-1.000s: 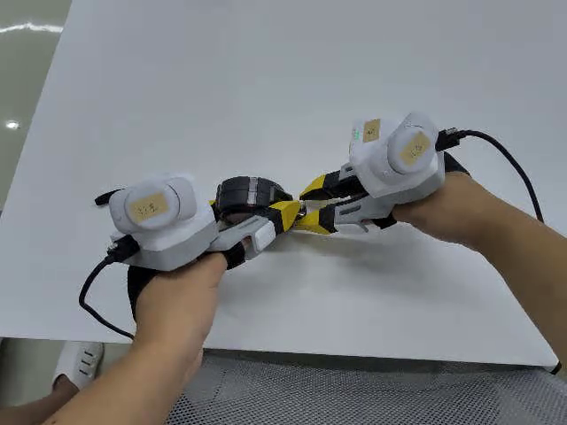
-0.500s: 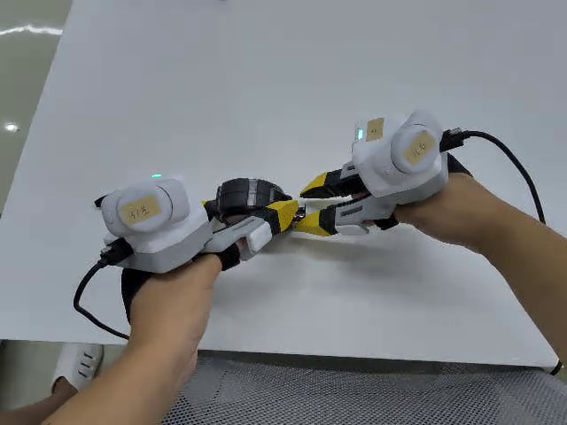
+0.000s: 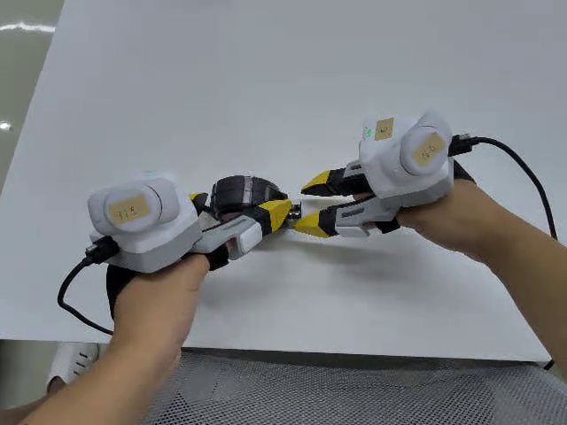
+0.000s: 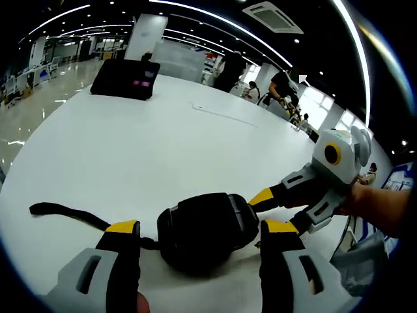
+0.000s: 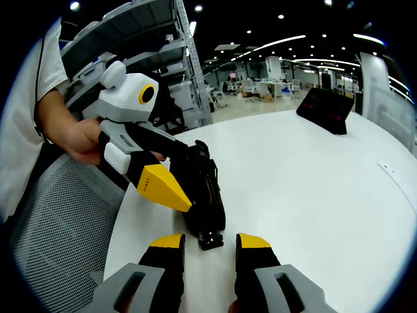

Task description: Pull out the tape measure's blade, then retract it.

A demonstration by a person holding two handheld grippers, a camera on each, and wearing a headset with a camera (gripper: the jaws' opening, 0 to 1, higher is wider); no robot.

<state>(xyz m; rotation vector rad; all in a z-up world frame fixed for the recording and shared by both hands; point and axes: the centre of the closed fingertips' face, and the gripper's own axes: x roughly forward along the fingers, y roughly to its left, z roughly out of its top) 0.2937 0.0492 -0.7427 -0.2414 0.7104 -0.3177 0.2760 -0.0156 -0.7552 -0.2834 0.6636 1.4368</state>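
White table (image 3: 266, 80) lies under both tools, and a big lit hall opens behind it. I see the left gripper (image 4: 199, 227) closed on the black tape measure (image 4: 205, 228), one jaw on each side of its case. If the case rests on the table or hangs just above it, I cannot tell. Its black strap (image 4: 65, 214) trails on the table to one side. The right gripper (image 5: 210, 242) points at the front end of the tape measure with its jaws a little apart. This end sits just before the gap between the yellow tips, not clamped.
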